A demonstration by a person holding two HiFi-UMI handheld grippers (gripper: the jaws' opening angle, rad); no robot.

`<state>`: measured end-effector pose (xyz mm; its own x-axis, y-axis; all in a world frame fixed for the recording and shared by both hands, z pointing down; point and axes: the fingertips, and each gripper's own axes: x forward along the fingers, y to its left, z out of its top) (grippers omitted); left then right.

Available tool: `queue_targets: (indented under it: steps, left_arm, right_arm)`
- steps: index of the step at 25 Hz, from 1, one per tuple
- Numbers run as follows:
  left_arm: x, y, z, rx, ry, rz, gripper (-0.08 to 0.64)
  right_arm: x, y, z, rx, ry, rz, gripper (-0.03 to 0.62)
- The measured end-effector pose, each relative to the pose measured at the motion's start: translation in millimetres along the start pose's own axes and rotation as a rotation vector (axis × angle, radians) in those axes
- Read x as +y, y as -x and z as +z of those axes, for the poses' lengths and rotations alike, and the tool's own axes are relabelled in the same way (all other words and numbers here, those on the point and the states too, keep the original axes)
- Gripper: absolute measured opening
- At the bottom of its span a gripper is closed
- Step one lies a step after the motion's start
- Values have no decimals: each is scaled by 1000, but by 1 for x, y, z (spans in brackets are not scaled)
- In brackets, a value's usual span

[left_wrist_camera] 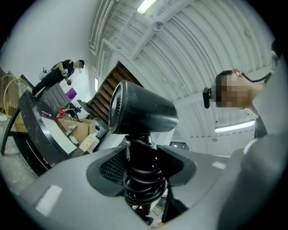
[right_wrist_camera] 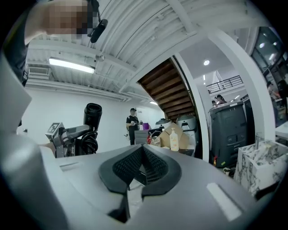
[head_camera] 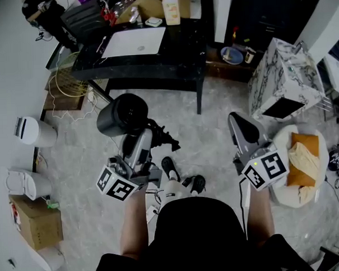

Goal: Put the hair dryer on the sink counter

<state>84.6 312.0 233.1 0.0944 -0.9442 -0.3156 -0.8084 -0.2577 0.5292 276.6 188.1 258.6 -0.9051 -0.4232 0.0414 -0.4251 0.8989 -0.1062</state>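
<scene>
My left gripper [left_wrist_camera: 144, 167] clamps the black plastic hair dryer [left_wrist_camera: 141, 112], its cord-wrapped handle between the jaws. Likely rigid and top-heavy. The right gripper [right_wrist_camera: 141, 168] has its jaws together, empty.

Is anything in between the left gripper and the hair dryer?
Nothing keeps them apart. The left gripper clamps the black hair dryer by its handle. Only the dryer's own coiled black cord, wound round that handle, sits between the jaws.

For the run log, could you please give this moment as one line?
left gripper: shut on hair dryer handle | right gripper: shut, empty | hair dryer: upright, carried
</scene>
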Motion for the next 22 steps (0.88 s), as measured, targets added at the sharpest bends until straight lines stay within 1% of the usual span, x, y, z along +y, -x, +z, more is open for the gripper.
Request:
queue_targets:
  steps: [2, 4, 9, 12, 17, 22]
  left_arm:
    - [0, 8, -1, -4, 5, -2, 209]
    - [1, 12, -3, -2, 7, -2, 209]
    - [11, 9, -5, 8, 7, 0, 209]
    - [23, 7, -5, 8, 19, -6, 209]
    - [56, -13, 11, 6, 37, -26, 209]
    - [90, -43, 26, 21, 31, -59, 209]
  right_arm:
    - [4, 4, -1, -25, -23, -1, 9]
    - [7, 7, -3, -35, -25, -2, 9]
    - [15, -3, -8, -15, 0, 24, 9]
    - [19, -13, -9, -15, -8, 32, 9]
    - [6, -50, -2, -3, -19, -2, 9]
    - [-12, -95, 6, -3, -33, -47, 9]
